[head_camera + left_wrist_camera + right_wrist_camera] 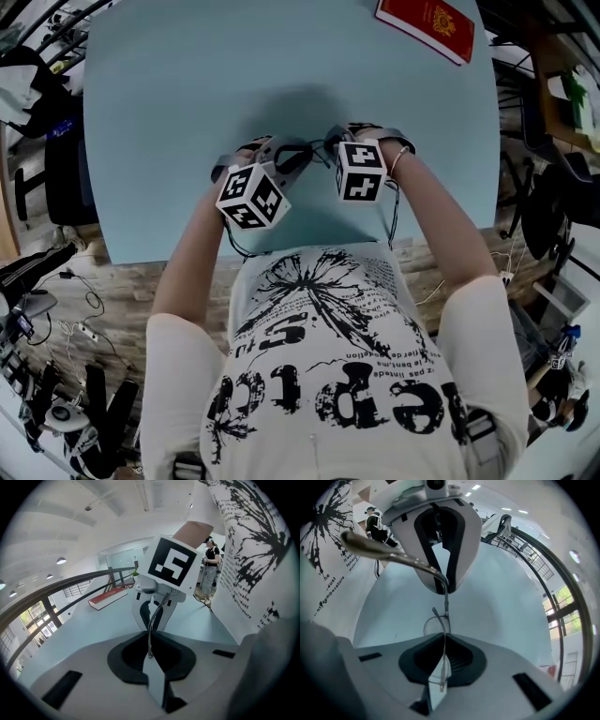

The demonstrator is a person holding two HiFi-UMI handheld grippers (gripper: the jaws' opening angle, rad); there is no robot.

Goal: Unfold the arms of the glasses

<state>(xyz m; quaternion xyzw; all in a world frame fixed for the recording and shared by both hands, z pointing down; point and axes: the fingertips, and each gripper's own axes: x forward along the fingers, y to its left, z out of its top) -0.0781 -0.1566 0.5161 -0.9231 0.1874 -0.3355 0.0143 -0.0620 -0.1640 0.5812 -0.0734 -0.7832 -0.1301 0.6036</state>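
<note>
Thin metal-framed glasses (317, 147) hang between my two grippers, just above the light blue table (169, 84) near its front edge. My left gripper (284, 157) is shut on a thin wire part of the glasses (150, 630), which runs from its jaws toward the right gripper (153, 617). My right gripper (337, 142) points steeply down and is shut on the frame beside a lens ring (435, 623). In the right gripper view one arm of the glasses (389, 554) sticks out to the upper left, past the left gripper (440, 581). Both marker cubes hide the fingertips in the head view.
A red book (427, 23) lies at the table's far right corner, also seen as the red book (108, 598) in the left gripper view. Dark chairs, stands and cables (56, 281) crowd the floor on both sides. The person's torso is against the front edge.
</note>
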